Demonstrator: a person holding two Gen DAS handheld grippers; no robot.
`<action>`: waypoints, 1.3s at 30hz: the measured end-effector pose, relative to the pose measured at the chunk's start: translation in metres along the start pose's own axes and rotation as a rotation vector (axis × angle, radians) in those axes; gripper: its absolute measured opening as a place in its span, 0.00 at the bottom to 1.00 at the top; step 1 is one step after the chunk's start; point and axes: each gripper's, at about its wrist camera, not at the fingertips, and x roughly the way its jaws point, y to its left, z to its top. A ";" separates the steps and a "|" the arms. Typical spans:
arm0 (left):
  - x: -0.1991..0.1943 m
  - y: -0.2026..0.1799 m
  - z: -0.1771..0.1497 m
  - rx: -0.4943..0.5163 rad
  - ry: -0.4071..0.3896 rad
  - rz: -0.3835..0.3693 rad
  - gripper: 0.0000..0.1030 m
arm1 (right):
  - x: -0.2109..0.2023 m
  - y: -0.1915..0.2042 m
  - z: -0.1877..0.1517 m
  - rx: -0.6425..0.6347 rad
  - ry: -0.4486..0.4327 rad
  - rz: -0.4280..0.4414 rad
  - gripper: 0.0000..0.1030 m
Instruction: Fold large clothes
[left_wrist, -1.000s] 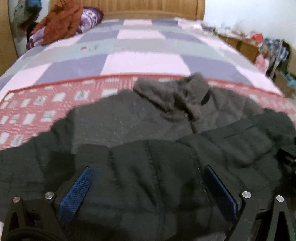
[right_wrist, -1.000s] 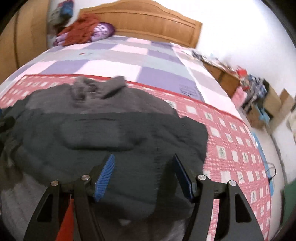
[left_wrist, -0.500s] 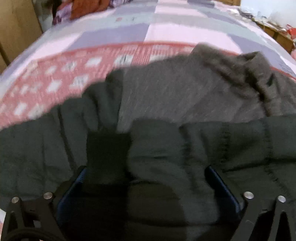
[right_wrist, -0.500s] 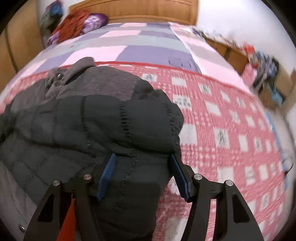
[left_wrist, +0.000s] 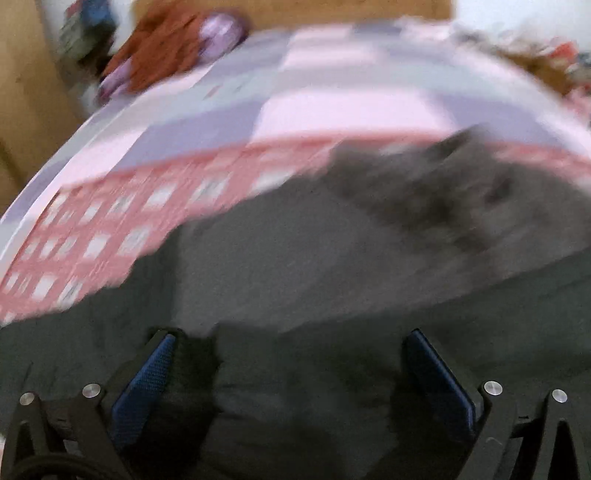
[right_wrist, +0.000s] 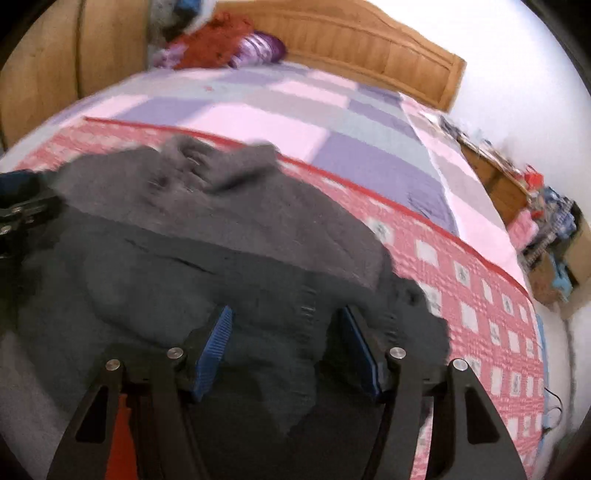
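Note:
A large dark grey padded jacket (left_wrist: 295, 280) with a lighter grey lining and collar lies on the bed; it also shows in the right wrist view (right_wrist: 229, 236). My left gripper (left_wrist: 288, 354) has its blue pads wide apart over the dark folded-up hem. My right gripper (right_wrist: 286, 328) stands open too, with dark jacket cloth bunched between and under its pads. Whether either holds the cloth is not clear. The left gripper's body (right_wrist: 22, 214) shows at the left edge of the right wrist view.
The bed has a red patterned blanket (right_wrist: 480, 295) and a pink and purple checked cover (right_wrist: 295, 122). A rust and purple heap (right_wrist: 229, 48) lies by the wooden headboard (right_wrist: 369, 48). Cluttered furniture (right_wrist: 546, 221) stands along the right wall.
Both views have swung back up and farther from the jacket; the collar and headboard are in sight again. The jacket's lower part lies folded up over its body. The left view is blurred.

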 end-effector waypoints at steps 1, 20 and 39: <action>0.015 0.019 -0.007 -0.042 0.063 0.012 1.00 | 0.008 -0.025 -0.005 0.086 0.030 -0.007 0.62; -0.038 0.133 -0.017 -0.377 -0.030 0.027 0.98 | -0.051 -0.032 -0.029 0.115 -0.073 0.069 0.71; 0.002 0.061 -0.046 -0.083 0.108 -0.116 1.00 | -0.021 -0.048 -0.054 0.102 0.018 -0.051 0.71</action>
